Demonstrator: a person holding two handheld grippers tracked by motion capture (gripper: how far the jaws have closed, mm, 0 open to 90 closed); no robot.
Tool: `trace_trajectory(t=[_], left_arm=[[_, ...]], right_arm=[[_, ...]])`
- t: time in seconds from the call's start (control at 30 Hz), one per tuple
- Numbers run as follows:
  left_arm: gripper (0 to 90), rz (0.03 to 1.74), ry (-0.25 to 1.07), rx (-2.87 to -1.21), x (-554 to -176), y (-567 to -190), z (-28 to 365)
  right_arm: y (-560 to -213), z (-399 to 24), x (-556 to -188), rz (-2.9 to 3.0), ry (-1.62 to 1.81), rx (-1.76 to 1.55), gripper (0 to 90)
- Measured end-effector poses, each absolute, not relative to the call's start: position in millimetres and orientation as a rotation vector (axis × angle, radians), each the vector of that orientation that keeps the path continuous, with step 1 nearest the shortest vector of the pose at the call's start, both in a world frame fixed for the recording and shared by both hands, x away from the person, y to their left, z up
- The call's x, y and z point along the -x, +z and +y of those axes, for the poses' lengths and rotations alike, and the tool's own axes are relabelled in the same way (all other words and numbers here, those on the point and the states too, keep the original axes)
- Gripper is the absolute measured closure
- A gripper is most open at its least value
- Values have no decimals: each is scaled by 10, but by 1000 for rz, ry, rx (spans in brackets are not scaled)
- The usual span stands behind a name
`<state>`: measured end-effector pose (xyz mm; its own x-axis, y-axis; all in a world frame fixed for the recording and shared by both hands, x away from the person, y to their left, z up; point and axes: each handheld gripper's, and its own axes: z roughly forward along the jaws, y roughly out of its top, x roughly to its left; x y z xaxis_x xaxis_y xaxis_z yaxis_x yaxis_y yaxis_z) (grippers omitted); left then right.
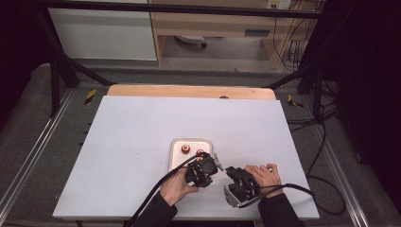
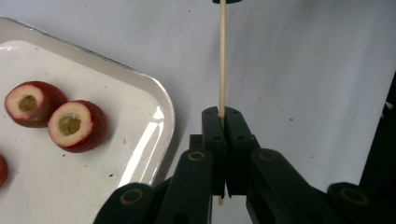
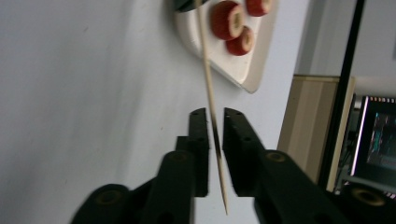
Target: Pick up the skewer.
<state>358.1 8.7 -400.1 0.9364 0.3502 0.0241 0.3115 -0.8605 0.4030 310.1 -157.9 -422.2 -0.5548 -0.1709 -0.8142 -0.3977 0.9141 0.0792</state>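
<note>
Showing a thin, pale wooden skewer point(image 2: 222, 60), straight, pointed tip

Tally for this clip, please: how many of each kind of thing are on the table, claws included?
cored red fruit pieces: 3
wooden skewer: 1
white tray: 1
claws: 2, the left claw and the right claw
Total: 7
</note>
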Motion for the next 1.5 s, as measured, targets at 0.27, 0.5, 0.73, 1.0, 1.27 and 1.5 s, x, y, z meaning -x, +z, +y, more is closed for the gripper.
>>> trace_trajectory(t=[0.27,0.5,0.73,1.0,1.27,1.5], left_arm=[[884,527,186,-2608,-3539,-4042,287],[884,592,229,-2501,-3453,-4048,459],[883,699,279,-2348,-3339,-4103,693],[882,785,327,-2184,-3217,-4147,942],[883,835,335,-2094,-3159,-4191,1098],[882,882,329,-2002,-3119,-4250,1240]], right_arm=[[-4117,-1766,-3165,2239,631,58,552],[-4076,-1926,-3256,2328,843,-294,408],[-4109,-2044,-3323,2354,983,-568,281],[-4128,-2064,-3410,2425,1039,-801,161],[-4110,-2047,-3511,2469,1119,-973,95],[-4078,-1965,-3582,2489,1111,-1009,61]])
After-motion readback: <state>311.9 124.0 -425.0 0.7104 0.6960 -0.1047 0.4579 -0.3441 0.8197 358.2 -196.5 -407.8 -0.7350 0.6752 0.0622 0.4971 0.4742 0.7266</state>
